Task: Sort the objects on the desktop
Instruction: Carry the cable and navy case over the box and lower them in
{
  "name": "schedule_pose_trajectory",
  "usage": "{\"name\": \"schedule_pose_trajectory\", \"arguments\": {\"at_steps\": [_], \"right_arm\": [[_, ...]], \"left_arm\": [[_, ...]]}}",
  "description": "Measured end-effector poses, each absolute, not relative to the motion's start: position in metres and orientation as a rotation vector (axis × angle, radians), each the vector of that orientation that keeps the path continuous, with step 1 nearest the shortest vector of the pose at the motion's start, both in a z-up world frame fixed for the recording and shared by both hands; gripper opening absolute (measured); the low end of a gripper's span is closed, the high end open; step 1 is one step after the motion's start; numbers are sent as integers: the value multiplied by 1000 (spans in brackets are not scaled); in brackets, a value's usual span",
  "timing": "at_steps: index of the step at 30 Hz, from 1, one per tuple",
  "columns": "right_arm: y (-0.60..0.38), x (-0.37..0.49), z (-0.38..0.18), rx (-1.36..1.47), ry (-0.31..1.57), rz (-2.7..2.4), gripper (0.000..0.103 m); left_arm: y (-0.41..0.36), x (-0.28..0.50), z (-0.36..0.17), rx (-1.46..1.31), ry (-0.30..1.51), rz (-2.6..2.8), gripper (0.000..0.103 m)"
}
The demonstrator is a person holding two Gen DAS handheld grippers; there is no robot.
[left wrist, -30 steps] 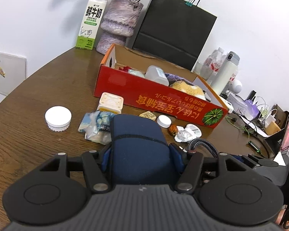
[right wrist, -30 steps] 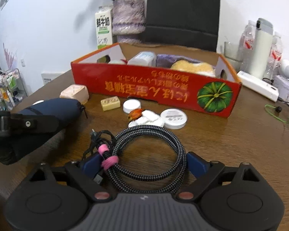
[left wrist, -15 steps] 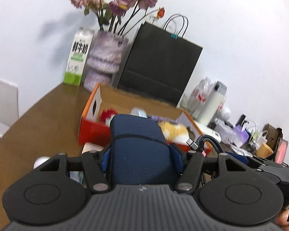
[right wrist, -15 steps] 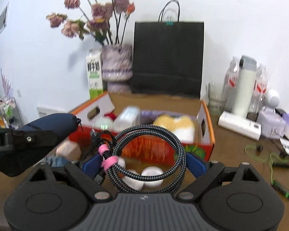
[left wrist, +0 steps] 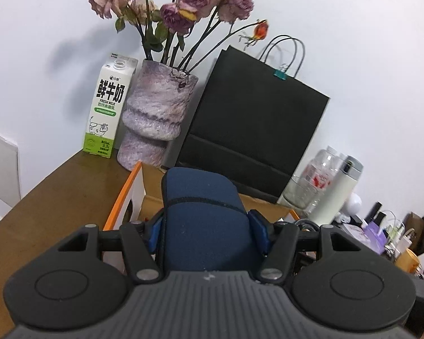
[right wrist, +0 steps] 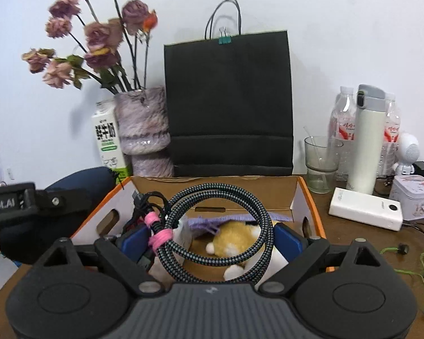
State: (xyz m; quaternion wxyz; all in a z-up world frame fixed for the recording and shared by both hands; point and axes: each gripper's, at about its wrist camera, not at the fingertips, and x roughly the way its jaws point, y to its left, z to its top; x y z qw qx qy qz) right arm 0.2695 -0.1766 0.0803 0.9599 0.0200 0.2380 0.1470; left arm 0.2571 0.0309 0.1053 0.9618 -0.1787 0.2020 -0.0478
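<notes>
White wall and a brown wooden table (left wrist: 56, 192) lie ahead of you. Your left hand-held gripper (left wrist: 207, 226) clamps a navy fabric pouch (left wrist: 203, 220); your right hand-held gripper (right wrist: 212, 240) grasps a coiled braided cable (right wrist: 220, 226), both above the orange-rimmed cardboard box (right wrist: 311, 206).

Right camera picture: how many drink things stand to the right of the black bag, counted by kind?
Glass cup: 1
Plastic bottles: 2
White flask: 1
Total: 4
</notes>
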Motion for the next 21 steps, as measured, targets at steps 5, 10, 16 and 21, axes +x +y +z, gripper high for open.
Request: {"name": "schedule_pose_trajectory", "arguments": {"at_steps": [5,10,16,21], "right_arm": [[-169,309,71,21,509,277,93],[-162,347,59,7,553,247,93],[-161,364,45,-4,606,226,93],[-169,361,50,33,587,226,103]], "left_arm": [[35,295,97,-358,433,-72,61],[40,330,81,-350,490,-60,61],[43,350,61,-348,567,-54,58],[40,338,71,-325,493,-48,101]]}}
